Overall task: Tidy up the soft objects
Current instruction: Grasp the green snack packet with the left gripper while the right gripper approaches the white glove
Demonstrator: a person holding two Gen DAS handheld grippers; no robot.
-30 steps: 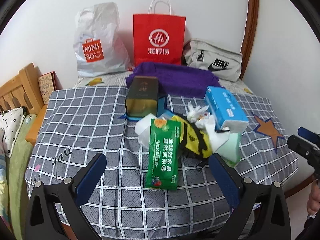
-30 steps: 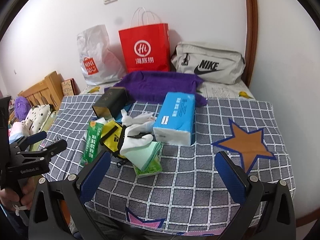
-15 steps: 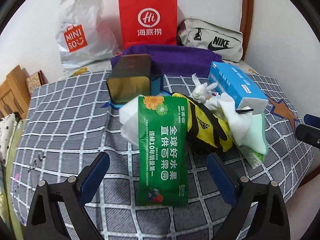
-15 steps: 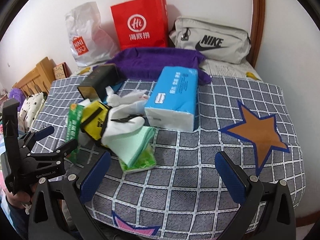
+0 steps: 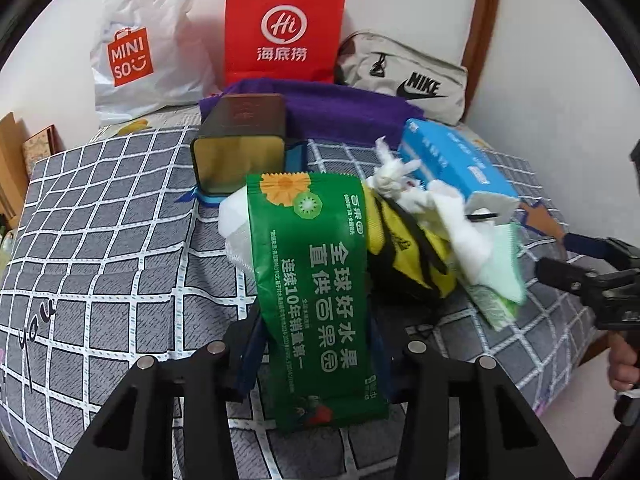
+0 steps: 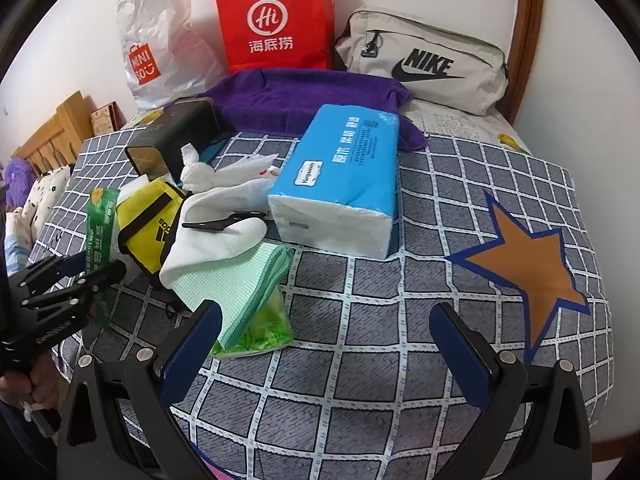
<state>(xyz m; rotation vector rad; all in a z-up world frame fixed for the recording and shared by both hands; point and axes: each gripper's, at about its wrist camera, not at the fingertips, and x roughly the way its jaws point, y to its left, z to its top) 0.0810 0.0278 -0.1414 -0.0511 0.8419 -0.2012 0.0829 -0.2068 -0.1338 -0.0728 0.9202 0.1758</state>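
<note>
1. Green plastic marks the landmark: a wet-wipe pack (image 5: 320,300) printed with white Chinese characters, an orange flower and a kiwi slice, lying on the grid-patterned bed cover (image 5: 100,264).
2. The left gripper (image 5: 316,344) has just been closing its blue fingers (image 5: 250,344) on the near end of that pack, which now sits between them with the pads against its sides.
3. Just right of the pack lies a yellow and black Adidas pouch (image 6: 148,224), with white cloths (image 6: 224,232) and a mint-green cloth (image 6: 236,292) heaped beyond it.
4. A blue tissue pack (image 6: 344,176) with white Chinese lettering lies further right of the heap.
5. Behind the green pack, a dark tin box (image 5: 240,148) lies on its side, and a purple towel (image 5: 344,112) spreads past it.
6. Against the wall beyond stand a white MINISO bag (image 5: 140,48), a red paper bag (image 5: 284,28) with a "Hi" logo, and a grey NIKE bag (image 6: 424,60).
7. The right gripper (image 6: 326,340) hangs over the cover right of the heap, fingers spread wide and holding nothing.
</note>
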